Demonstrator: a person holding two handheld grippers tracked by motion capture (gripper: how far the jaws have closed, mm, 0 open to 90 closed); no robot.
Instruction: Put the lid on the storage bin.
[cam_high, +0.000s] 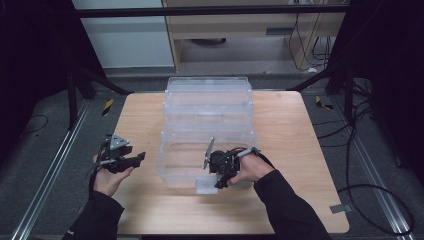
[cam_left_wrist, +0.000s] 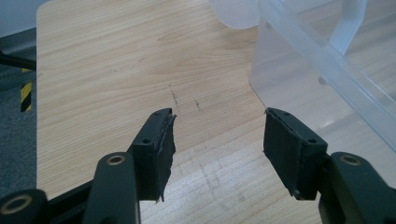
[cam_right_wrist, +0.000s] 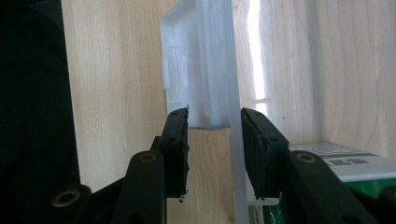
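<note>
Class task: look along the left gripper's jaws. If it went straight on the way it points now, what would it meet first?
Probably only bare table: the left gripper is open, with wood ahead between its jaws. The clear plastic bin sits to the right of that line, though depth is hard to judge.

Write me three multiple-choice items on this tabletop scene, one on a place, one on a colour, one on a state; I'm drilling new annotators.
1. Where is the right gripper?
A. At the near wall of the clear plastic bin
B. Over the table's far edge
C. On the floor

2. What colour is the table top?
A. White
B. Light wood
C. Blue

3. How do the left gripper jaws stand?
A. Shut on a cloth
B. Shut on the bin
C. Open, holding nothing

Answers:
1 A: its jaws straddle the bin's white latch and wall.
2 B: pale wood grain shows.
3 C: bare table shows between the jaws.
</note>
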